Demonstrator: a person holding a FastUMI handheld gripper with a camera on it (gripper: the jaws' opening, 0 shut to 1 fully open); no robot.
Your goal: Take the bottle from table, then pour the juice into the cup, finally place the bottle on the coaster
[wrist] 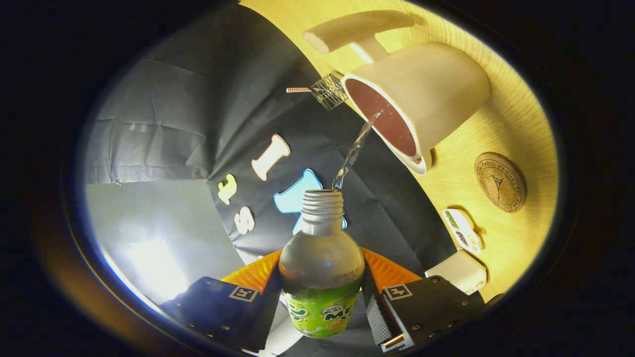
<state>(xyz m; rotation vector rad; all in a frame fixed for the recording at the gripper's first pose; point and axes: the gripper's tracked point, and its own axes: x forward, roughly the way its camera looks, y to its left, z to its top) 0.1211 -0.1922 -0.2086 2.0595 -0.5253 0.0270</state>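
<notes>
The gripper pinches the bottle, with one finger pressed on each side of its lower part. The bottle has a green label with big white letters, but the fingers cut the word off, so it cannot be read. A tiny line of dark print sits on the clear part above the label, too small to read. The cap is off, and the ridged open neck points away from the fingers, toward the cup. The bottle's long side runs straight ahead, in line with the fingers. A thin clear stream runs from the neck into the cup's mouth. The cup is pale outside and dark reddish inside, and it stands on a light wooden table. Near the cup lies a round brown coaster with a star mark and small letters around its rim, too small to read. A small packet and a white block lie closer to the fingers. A pale handled thing and a little wire thing sit past the cup. A wrinkled black cloth wall stands behind the table.
</notes>
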